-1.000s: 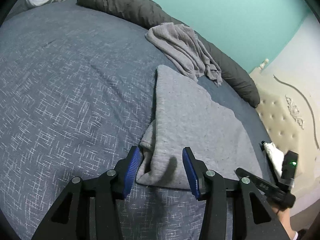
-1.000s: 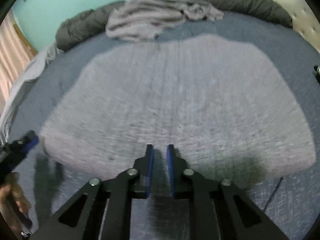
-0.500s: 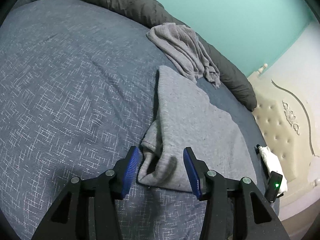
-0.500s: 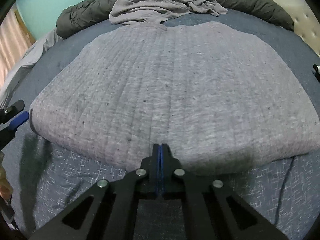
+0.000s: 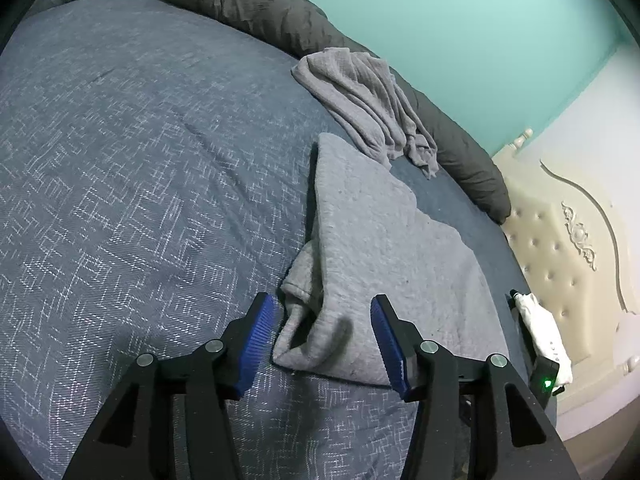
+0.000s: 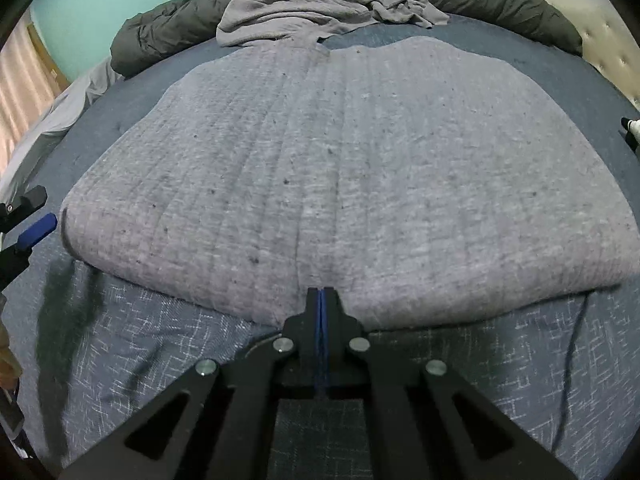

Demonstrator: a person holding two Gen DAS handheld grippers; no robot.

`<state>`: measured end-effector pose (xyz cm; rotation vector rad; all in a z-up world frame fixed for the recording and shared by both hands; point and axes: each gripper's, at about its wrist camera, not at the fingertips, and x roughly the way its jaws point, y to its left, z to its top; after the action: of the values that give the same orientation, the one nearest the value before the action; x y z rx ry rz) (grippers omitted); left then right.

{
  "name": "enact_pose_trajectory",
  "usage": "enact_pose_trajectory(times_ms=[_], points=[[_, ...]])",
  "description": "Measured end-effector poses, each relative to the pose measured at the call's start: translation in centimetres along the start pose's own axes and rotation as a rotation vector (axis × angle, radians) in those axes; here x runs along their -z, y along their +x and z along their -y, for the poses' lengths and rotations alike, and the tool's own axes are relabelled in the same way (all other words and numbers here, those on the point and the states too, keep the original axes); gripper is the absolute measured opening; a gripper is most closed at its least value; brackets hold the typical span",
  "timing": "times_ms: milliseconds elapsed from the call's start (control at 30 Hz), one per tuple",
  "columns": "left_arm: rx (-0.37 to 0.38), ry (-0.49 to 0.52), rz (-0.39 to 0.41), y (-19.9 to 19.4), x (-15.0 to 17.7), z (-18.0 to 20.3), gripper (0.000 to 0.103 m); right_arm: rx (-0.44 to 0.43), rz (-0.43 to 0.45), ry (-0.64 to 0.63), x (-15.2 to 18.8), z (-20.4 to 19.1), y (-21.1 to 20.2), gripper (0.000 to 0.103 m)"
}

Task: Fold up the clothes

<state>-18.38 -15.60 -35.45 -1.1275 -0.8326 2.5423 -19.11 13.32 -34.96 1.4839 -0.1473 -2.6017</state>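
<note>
The right hand-held gripper point(image 6: 321, 294) sits nearest, its blue pads pressed flat together with no gap, right at the near hem of the grey garment point(image 6: 340, 168); whether a thin fold of cloth is caught between them cannot be told, since the tips meet exactly where the hem begins. That garment, the piece being folded, lies spread flat on the bed point(image 6: 520, 360), its near hem along the bed's front part, which suits a pinch at mid-hem for drawing the cloth over itself. At the garment's left corner, where the fabric is bunched and doubled, the left hand-held gripper point(image 5: 322, 334) waits with its fingers spread wide on either side of the corner, released and holding nothing; it looks lined up to close on that corner so both ends lift together. Beyond the garment's far edge lies a second, crumpled grey garment point(image 5: 360, 96), touching it in the right wrist view and probably set aside for later. Farthest back, a rolled dark duvet point(image 5: 280, 20) runs along the bed's far side, against the teal wall point(image 5: 460, 20).
</note>
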Motion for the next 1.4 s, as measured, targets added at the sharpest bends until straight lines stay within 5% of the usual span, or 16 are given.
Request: enact_pose_trajectory(times_ms=[233, 633, 933, 1067, 1400], points=[[0.037, -0.021, -0.02, -0.1, 0.3, -0.3, 0.059, -0.009, 0.057, -0.009, -0.6, -0.2, -3.6, 0.0], [0.087, -0.052, -0.059, -0.6, 0.6, -0.6, 0.069, -0.034, 0.011, 0.02, -0.6, 0.0, -2.0, 0.0], [0.071, -0.043, -0.102, -0.9, 2.0, -0.1, 0.077, -0.098, 0.141, 0.146, 3.4, 7.2, -9.5, 0.001], [0.077, -0.084, -0.128, -0.5, 2.9, -0.4, 0.077, -0.13, 0.17, 0.215, 4.8, 11.0, -10.9, 0.001], [0.077, -0.195, -0.111, 1.1, 3.9, -1.1, 0.077, -0.172, 0.218, 0.27, 6.5, 13.4, -11.2, 0.003]])
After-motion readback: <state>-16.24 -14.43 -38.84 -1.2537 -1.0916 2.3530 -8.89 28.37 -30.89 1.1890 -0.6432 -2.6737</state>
